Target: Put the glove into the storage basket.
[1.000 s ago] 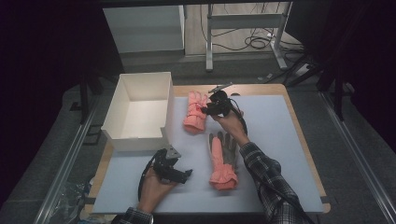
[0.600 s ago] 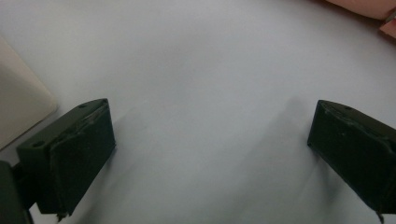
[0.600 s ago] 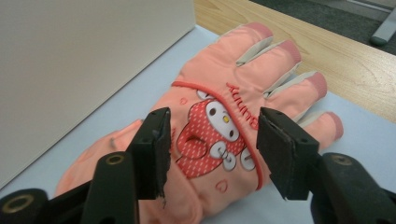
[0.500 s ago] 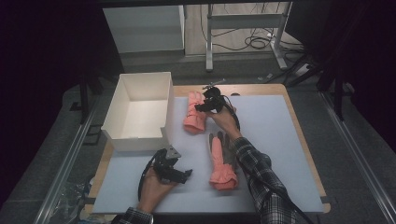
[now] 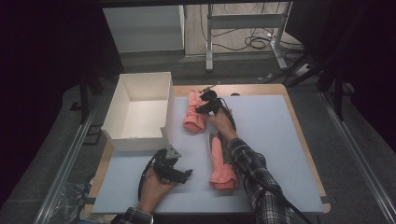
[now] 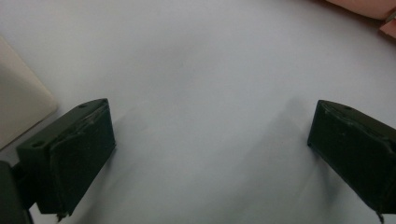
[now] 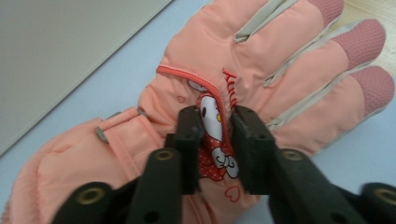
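Note:
Two pink gloves lie on the pale blue mat (image 5: 275, 140). The far glove (image 5: 192, 114) rests beside the white box, and the near glove (image 5: 220, 164) lies lengthwise by the person's right forearm. My right gripper (image 5: 203, 108) is down on the far glove. Its jaws have just been closing and now pinch a fold of the glove's (image 7: 280, 70) back, at the cartoon patch; the right gripper (image 7: 217, 122) is shut on that fold. My left gripper (image 5: 181, 173) rests near the front left, and in its own view the left gripper (image 6: 210, 140) stands open over bare mat.
An open white box (image 5: 135, 139) stands at the left of the mat, its corner (image 6: 18, 107) close to my left jaw. A wooden table edge (image 5: 303, 140) frames the mat. A corner of a pink glove (image 6: 364, 7) shows beyond the left gripper.
My right gripper has moved left and down onto the far glove and closed its jaws on it. The left hand and the near glove have stayed put.

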Motion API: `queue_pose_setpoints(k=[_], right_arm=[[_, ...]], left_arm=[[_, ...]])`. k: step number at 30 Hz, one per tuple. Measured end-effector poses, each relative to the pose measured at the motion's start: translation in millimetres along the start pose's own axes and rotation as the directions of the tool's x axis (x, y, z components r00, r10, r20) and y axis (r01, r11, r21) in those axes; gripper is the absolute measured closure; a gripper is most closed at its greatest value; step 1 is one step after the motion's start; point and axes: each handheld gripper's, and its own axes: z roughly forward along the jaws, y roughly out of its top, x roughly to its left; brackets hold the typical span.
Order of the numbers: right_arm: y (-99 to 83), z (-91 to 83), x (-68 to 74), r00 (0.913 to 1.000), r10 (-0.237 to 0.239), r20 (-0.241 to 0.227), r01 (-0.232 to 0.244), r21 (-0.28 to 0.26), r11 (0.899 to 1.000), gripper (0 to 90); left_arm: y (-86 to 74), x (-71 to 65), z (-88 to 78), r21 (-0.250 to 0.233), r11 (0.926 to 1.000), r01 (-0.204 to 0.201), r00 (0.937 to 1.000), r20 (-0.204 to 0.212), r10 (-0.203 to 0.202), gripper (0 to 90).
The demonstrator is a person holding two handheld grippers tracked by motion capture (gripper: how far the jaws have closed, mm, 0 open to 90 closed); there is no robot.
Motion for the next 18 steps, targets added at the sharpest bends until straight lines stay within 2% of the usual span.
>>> queue_pose_setpoints(k=[3,5,18], right_arm=[[1.3,-1.9,3.7,0.9994,-0.024,0.024,0.024,0.007,1.0,82.0],[0.6,-3.0,5.4,0.9989,-0.033,0.033,0.033,0.0,0.999,84.2],[0.7,-23.4,2.6,0.9998,-0.018,0.004,0.018,-0.055,0.998,86.5]], left_arm=[[0.0,0.0,0.0,0.0,1.0,0.0,1.0,0.0,0.0,0.4],[0.0,0.0,0.0,0.0,1.0,0.0,1.0,0.0,0.0,0.4],[0.0,0.0,0.0,0.0,1.0,-0.001,1.0,0.0,0.001,0.5]])
